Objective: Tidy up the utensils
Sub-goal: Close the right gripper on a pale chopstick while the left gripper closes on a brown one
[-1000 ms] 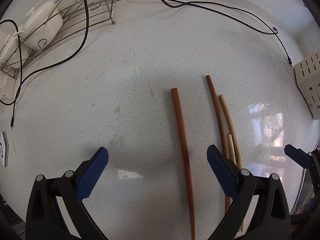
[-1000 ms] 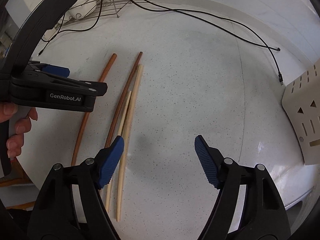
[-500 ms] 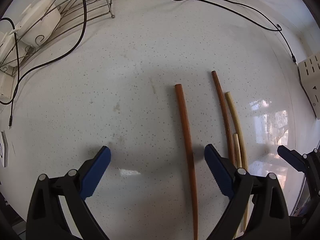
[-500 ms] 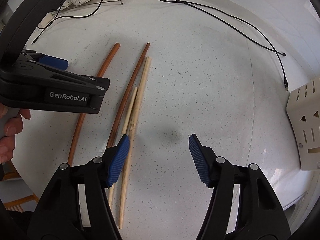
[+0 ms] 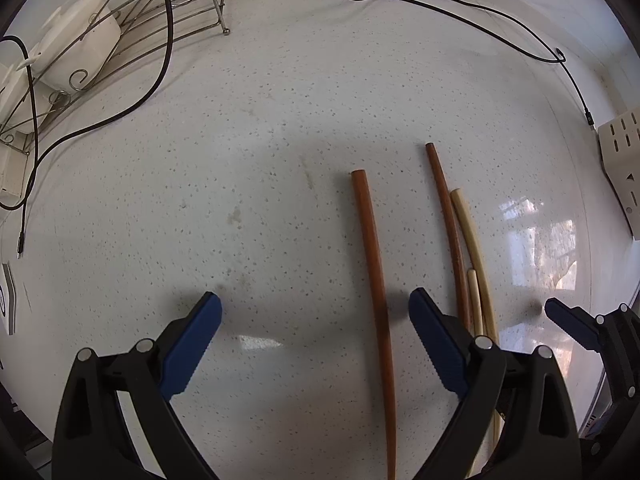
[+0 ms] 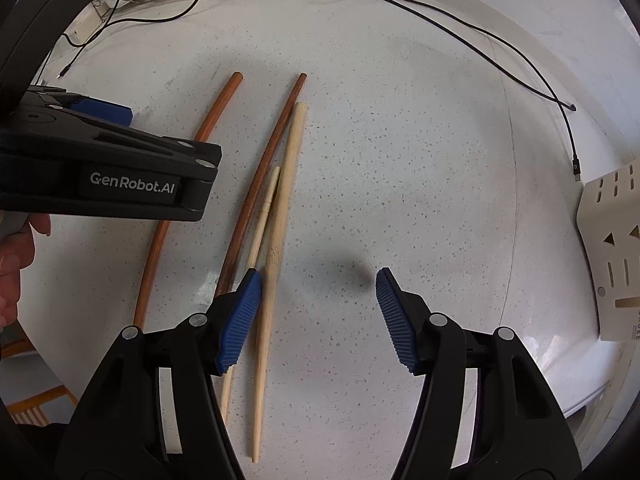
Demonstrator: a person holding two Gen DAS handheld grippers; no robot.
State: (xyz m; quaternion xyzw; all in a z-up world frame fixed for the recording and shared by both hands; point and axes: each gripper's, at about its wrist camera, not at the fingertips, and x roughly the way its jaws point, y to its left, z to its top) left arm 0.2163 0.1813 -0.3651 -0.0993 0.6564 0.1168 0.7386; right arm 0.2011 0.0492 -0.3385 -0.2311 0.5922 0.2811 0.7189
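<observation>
two brown chopsticks (image 6: pixel 260 184), two pale chopsticks (image 6: pixel 276 240)

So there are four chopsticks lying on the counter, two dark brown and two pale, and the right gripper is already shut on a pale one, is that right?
Not quite. The right gripper is open and holds nothing; the right wrist view shows the longer pale chopstick lying on the counter just inside its left finger. The rest is correct: two dark brown, two pale.

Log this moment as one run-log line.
left gripper: open, straddling lone brown chopstick | right gripper: open, empty, beside long pale chopstick | four chopsticks on counter
</observation>
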